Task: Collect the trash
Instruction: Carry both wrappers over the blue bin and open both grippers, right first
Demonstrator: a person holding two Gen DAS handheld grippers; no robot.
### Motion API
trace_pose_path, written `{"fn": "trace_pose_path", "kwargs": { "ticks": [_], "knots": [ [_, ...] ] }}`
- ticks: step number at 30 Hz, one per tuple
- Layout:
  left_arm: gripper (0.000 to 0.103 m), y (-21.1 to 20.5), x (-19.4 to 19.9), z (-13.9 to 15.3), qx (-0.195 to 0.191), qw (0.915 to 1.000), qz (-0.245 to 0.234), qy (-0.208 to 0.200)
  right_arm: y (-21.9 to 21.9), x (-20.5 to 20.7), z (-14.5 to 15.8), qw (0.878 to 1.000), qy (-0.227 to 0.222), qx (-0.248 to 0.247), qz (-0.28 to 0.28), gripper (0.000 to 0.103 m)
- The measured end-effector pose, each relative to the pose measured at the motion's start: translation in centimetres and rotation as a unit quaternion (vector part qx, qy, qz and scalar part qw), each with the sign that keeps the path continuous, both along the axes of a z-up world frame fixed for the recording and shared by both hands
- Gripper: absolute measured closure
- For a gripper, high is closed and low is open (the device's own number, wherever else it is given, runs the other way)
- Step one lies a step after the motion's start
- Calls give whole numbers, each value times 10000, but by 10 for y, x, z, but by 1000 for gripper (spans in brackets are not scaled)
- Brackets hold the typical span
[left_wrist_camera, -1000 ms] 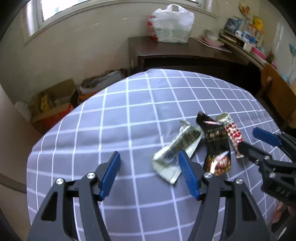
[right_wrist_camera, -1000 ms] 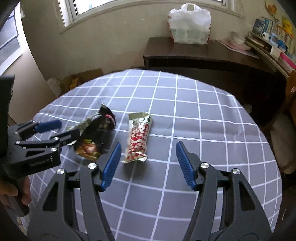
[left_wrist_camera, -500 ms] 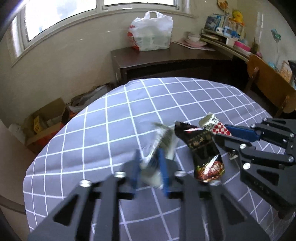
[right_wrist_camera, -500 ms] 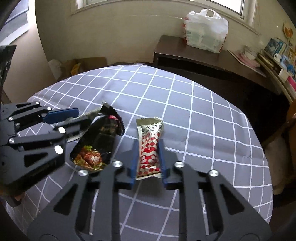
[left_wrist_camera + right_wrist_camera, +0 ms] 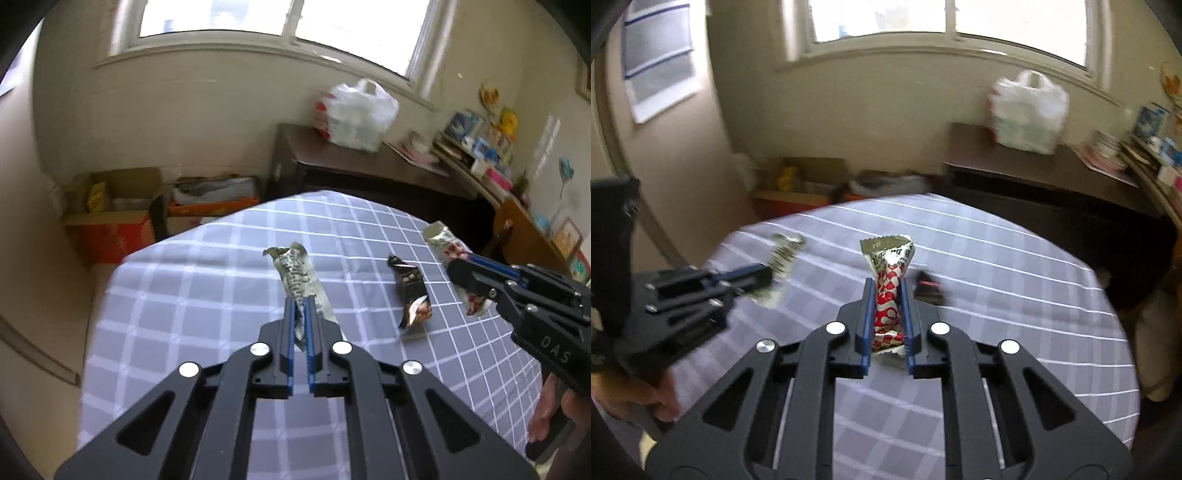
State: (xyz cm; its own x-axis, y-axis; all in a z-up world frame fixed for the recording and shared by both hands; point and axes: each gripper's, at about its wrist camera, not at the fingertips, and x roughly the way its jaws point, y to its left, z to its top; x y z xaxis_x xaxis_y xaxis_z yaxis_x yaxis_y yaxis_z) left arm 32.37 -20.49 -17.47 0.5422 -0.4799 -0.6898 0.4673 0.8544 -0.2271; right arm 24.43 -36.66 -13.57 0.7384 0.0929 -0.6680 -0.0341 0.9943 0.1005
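Left gripper: my left gripper (image 5: 300, 306) has its jaws pressed together on the near end of the silver-green wrapper (image 5: 297, 273), which sticks up and away from the blue pads.
Right gripper: my right gripper (image 5: 885, 291) is clamped on the red-and-white wrapper (image 5: 888, 291); its crimped silver top fans out above the pads.
Landmark: I place everything against the dark wrapper (image 5: 412, 295), the one piece lying flat on the checked tablecloth (image 5: 184, 295).
Done so far: I judge two of the three wrappers picked up, one per gripper, both apparently raised off the cloth.
Left to do: the dark wrapper is untouched, and both held pieces need a bin; I see no bin in either view.
Positions: the silver-green wrapper is left of the dark wrapper, well apart; the red-and-white one is just to its right.
Left view only: it shows the dark wrapper sharply, whole, with its shiny torn end nearest me, and my right gripper (image 5: 467, 275) from the side with the red-and-white wrapper (image 5: 443, 240) poking out beyond it.
Right view only: here the dark wrapper (image 5: 929, 290) is a blurred sliver beside the right finger; my left gripper (image 5: 764, 275) appears smeared, but its silver-green wrapper (image 5: 783, 256) is visible.
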Motion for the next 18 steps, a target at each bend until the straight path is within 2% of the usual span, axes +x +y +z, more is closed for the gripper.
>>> {"fn": "trace_pose_path", "kwargs": {
  "ticks": [4,9,14,18],
  "knots": [
    [98,70,-20,6,-280,9986,437,99,61,-1,4,9982,-43,291,524,89],
    [98,171,-48,5,-288,9933,1110,133,154,-1,-1,9903,46,496,1298,89],
    [98,253,-70,4,-214,9861,1644,135,239,1,-14,9801,171,586,1890,89],
    [98,307,-79,1,-136,9797,1996,139,289,2,-21,9743,261,624,2148,89]
  ]
}}
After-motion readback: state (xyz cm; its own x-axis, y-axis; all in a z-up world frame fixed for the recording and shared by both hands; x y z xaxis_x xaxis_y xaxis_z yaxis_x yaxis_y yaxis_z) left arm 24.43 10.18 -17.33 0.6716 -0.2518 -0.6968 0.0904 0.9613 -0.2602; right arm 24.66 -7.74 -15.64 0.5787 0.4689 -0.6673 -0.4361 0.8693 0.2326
